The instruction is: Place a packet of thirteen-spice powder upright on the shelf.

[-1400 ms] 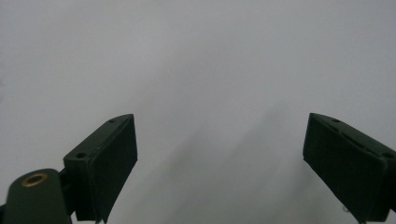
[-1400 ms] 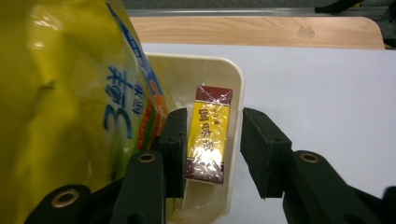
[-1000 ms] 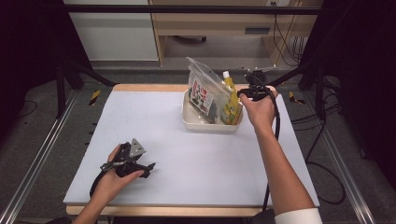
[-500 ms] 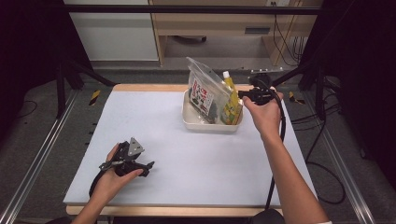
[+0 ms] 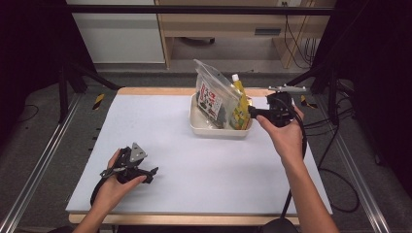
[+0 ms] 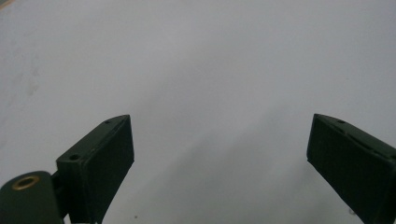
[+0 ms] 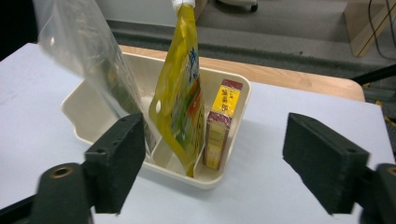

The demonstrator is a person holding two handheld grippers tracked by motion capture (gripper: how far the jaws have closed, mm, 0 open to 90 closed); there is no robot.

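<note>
- My right gripper (image 5: 252, 112) hung just right of the tray (image 5: 200, 127), which sat near the far edge of the tabletop (image 5: 194, 165), right of the middle.
- Its jaws had just been opening and stood wide, with nothing between them.
- In the right gripper view the tray (image 7: 79, 122) held a clear bag (image 7: 84, 56) at the left, a yellow pouch (image 7: 180, 98) upright in the middle and a small box (image 7: 219, 123) upright beside the pouch.
- My left gripper (image 5: 153, 172) rested near the near left corner, jaws wide apart over bare tabletop (image 6: 210, 70), gripping nothing.
</note>
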